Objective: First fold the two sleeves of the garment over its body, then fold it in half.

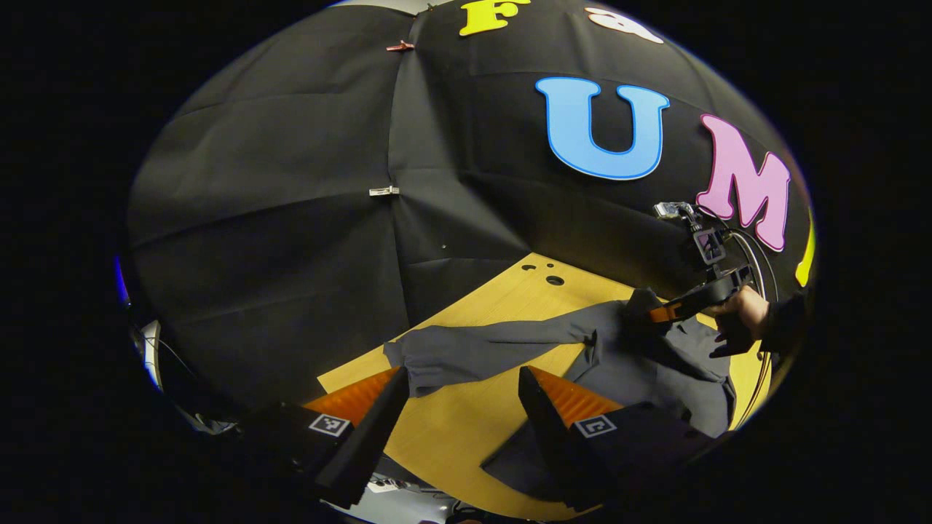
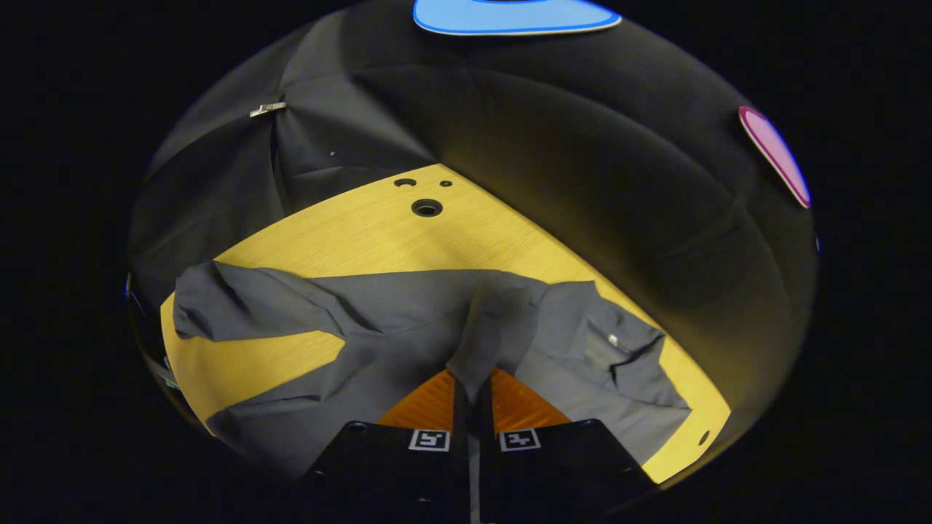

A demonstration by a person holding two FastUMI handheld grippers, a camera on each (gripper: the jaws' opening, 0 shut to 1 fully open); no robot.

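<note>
Left gripper view: left tongs spread wide, holding nothing, above the counter; one sleeve stretched flat, unfolded, left of the shirt.

Right gripper view: right tongs pinching the other sleeve, lifted over the shirt's middle. First fold under way; halving left. One shirt, two sleeves.

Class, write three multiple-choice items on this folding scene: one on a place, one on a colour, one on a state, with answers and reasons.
1. Where does the garment lie?
A. on the wooden table
B. on a chair
C. on the floor

2. What colour is the garment?
A. white
B. red
C. dark grey

3. How is the right hand-held gripper?
A. wide open
B. shut on a sleeve
C. resting on bare wood

Answers: A, cloth spreads over yellow wood; C, grey throughout; B, both fingers pinch the lifted fold, while the left hand-held gripper hangs open.
</note>
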